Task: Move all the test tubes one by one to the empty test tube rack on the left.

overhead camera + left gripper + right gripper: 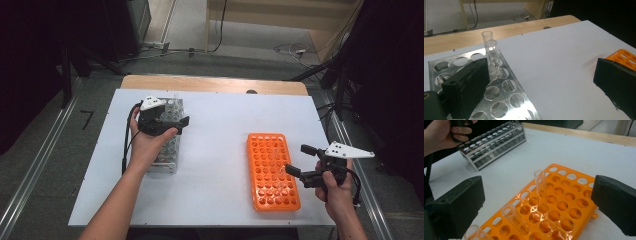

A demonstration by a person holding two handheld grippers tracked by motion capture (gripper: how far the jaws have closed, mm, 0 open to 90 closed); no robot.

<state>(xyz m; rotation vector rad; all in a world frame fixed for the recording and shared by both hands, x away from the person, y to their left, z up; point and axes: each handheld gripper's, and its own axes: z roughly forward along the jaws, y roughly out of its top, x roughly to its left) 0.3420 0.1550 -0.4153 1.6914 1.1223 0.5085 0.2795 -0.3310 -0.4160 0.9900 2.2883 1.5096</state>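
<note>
Just beside the left gripper's [534, 82] near jaw, two clear glass test tubes [492, 53] stand in holes at the far corner of a metal test tube rack [506, 86], one behind the other. The left gripper view shows its black jaws spread wide with nothing between them, one over the metal rack, the other out over the white tabletop [554, 57]. From the high view, the same gripper [172, 125] sits in the person's left hand [147, 142] above the metal rack [167, 160], where the tubes are too faint to pick out. Well to the right of that rack lies an orange test tube rack [272, 170], with the right gripper [300, 160] at its right edge. The right gripper view adds what the overhead misses: three clear tubes [540, 187] standing in the orange rack [564, 205], framed by jaws held wide apart and gripping nothing.
</note>
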